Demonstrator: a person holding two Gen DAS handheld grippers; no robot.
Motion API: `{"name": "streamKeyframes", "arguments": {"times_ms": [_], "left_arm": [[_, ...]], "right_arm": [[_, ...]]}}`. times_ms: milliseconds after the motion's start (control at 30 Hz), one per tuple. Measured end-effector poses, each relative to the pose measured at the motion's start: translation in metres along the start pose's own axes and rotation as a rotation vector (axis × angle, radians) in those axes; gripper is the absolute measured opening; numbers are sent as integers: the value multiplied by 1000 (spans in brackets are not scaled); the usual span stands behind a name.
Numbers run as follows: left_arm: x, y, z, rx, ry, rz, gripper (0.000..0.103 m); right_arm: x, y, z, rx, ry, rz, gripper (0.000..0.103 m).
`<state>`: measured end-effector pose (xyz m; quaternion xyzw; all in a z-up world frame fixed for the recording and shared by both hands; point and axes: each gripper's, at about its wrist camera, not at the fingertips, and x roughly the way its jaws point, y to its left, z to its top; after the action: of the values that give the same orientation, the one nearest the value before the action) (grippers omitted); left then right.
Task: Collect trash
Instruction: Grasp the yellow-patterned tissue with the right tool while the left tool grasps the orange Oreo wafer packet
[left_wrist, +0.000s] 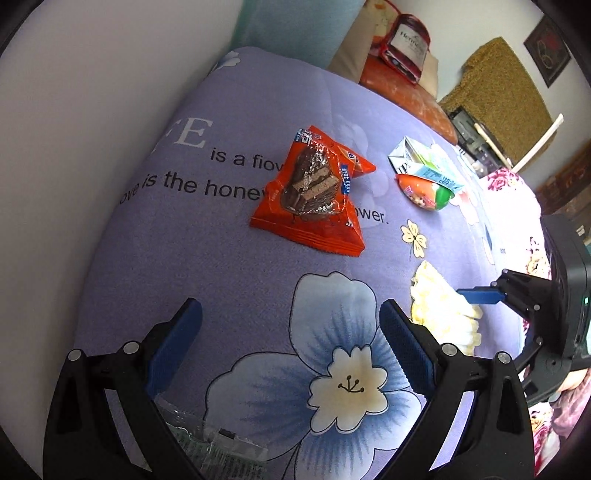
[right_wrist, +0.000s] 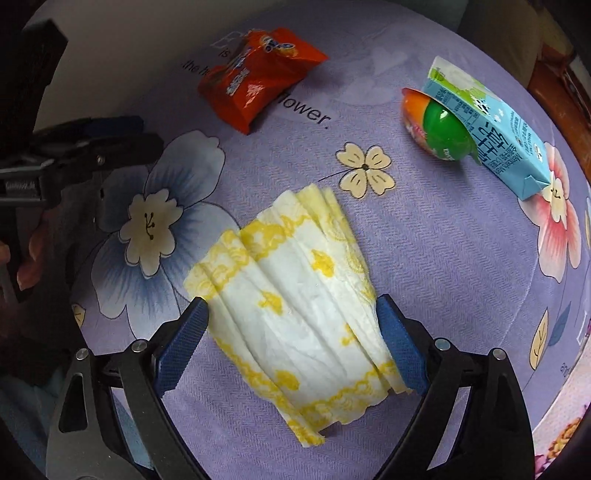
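Note:
On a purple flowered bedsheet (left_wrist: 221, 258) lie an orange snack wrapper (left_wrist: 314, 195), a blue-white drink carton (left_wrist: 424, 162) and an orange-green plastic egg (left_wrist: 424, 194). A yellow-and-white folded napkin (right_wrist: 295, 295) lies between the open fingers of my right gripper (right_wrist: 291, 332), which straddles it; the pads look close to its edges. My left gripper (left_wrist: 290, 332) is open and empty above a blue flower print, short of the wrapper. A clear plastic wrapper (left_wrist: 207, 439) lies under it. The wrapper (right_wrist: 258, 77), carton (right_wrist: 491, 129) and egg (right_wrist: 439, 129) also show in the right wrist view.
A white wall (left_wrist: 92, 110) borders the bed on the left. A red box (left_wrist: 406, 44) on an orange stand and a draped chair (left_wrist: 506, 92) stand beyond the bed's far edge. The right gripper shows at the right of the left wrist view (left_wrist: 480, 295).

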<state>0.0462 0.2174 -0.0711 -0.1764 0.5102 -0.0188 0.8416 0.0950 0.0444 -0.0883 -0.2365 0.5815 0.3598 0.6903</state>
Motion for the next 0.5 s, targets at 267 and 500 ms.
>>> {"name": "streamKeyframes", "arguments": {"times_ms": [267, 500], "left_arm": [[-1, -3, -1, 6, 0, -11, 97], [-2, -14, 7, 26, -3, -5, 97]], "right_arm": [[-5, 29, -15, -46, -26, -92, 56], [-25, 4, -22, 159, -89, -120, 12]]}}
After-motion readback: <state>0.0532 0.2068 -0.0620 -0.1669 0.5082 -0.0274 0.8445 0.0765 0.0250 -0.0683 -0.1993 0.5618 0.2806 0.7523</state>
